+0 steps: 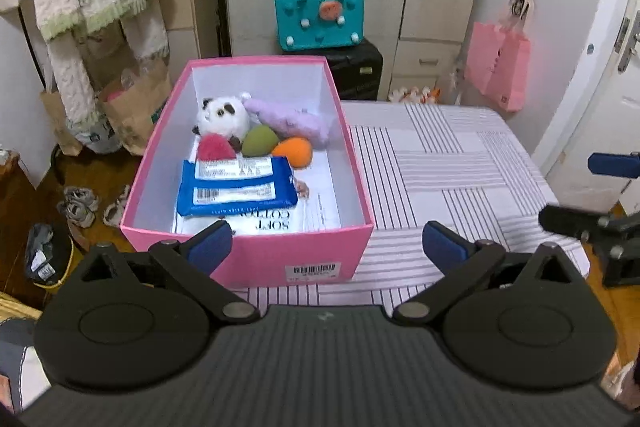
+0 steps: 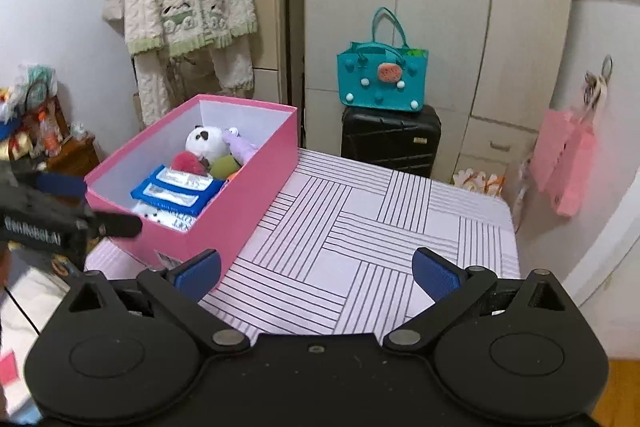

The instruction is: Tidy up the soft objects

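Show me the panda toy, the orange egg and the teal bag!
panda toy (image 1: pixel 219 115), left wrist view, on its white face.
orange egg (image 1: pixel 292 151), left wrist view, on its rounded middle.
teal bag (image 2: pixel 382 77), right wrist view, on its front.

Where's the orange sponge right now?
The orange sponge lies inside the pink box, right of the green sponge, below the purple plush.

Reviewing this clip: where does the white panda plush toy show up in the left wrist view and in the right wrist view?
Left wrist view: white panda plush toy left of centre, at the far end of the pink cardboard box.
Right wrist view: panda upper left, same far end of the box.
Shared landmark: teal felt handbag on the black suitcase.
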Demonstrator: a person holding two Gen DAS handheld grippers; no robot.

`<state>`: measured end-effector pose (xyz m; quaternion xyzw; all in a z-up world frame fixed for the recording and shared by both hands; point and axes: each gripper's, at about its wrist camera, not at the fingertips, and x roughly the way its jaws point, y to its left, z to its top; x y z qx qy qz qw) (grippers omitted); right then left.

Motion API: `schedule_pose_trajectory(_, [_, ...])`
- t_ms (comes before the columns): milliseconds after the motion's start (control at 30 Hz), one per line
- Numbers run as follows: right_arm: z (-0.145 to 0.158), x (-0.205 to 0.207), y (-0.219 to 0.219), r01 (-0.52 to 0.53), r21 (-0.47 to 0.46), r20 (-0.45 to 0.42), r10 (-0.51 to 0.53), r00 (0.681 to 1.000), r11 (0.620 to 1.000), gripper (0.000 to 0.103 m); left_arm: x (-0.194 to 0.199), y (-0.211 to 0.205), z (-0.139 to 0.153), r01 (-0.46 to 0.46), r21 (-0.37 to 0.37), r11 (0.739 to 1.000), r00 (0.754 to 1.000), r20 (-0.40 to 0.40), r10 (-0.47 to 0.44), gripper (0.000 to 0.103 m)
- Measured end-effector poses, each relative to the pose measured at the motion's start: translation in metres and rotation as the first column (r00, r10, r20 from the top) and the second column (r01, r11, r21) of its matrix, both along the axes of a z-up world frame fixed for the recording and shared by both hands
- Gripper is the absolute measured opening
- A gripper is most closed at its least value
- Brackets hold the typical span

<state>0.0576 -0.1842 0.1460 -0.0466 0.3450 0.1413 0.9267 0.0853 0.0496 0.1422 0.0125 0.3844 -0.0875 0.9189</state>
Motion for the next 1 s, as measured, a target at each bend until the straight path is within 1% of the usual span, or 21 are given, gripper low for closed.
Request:
schedule_pose_trajectory(67, [0.0,-0.004,-0.002,0.015,-0.007,0.013,-0.015,1.0,1.0,0.103,-0.004,-0.002,0.003,0.007,0.004,1.0,1.0,0.017,-0.007,0.103])
schedule_pose_trajectory(133, [0.002,-0.006,-0.006,0.055,0.007,0.018,-0.055,0.998,0.998,0.103,-0.007,-0.004,0.004,0.012,-0.002,1.0,1.0,0.02,-0.012,0.103])
schedule_pose_trajectory(200, [0.003,-0.005,-0.008,0.095,0.002,0.028,-0.095,0.995,0.996,0.103,-0.01,-0.005,0.005,0.015,-0.004,1.0,1.0,0.021,-0.015,0.103])
schedule_pose_trajectory(300, [0.003,-0.008,-0.005,0.196,-0.032,0.074,-0.193,0.978,0.98,0.103,-0.012,-0.007,0.005,-0.004,0.001,1.0,1.0,0.029,0.004,0.103])
schedule_pose_trajectory(333, [0.003,-0.007,-0.004,0.222,-0.045,0.073,-0.219,0.973,0.974,0.103,-0.013,-0.007,0.005,-0.011,0.001,1.0,1.0,0.027,0.011,0.103])
schedule_pose_trajectory(500, [0.0,-0.002,0.0,0.205,-0.025,-0.014,-0.206,0.978,0.978,0.103,-0.016,-0.007,0.004,-0.058,-0.006,0.998,0.998,0.034,0.058,0.103])
schedule_pose_trajectory(600, [-0.002,-0.001,0.004,0.218,-0.033,-0.043,-0.219,0.975,0.975,0.103,-0.012,-0.006,0.002,-0.055,-0.008,0.998,0.998,0.015,0.055,0.103])
schedule_pose_trajectory(700, [-0.006,0.0,0.007,0.222,-0.001,-0.074,-0.222,0.972,0.975,0.103,-0.008,-0.005,0.0,-0.066,0.003,0.998,0.998,0.011,0.066,0.103])
schedule_pose_trajectory(867, [-0.011,-0.001,0.016,0.214,-0.02,-0.074,-0.215,0.974,0.977,0.103,-0.005,-0.009,-0.004,-0.066,0.045,0.997,0.998,0.021,0.065,0.103])
schedule_pose_trajectory(1000, [-0.012,0.0,0.019,0.228,-0.035,-0.078,-0.23,0.97,0.973,0.103,-0.005,-0.011,-0.006,-0.057,0.048,0.997,0.998,0.016,0.056,0.103])
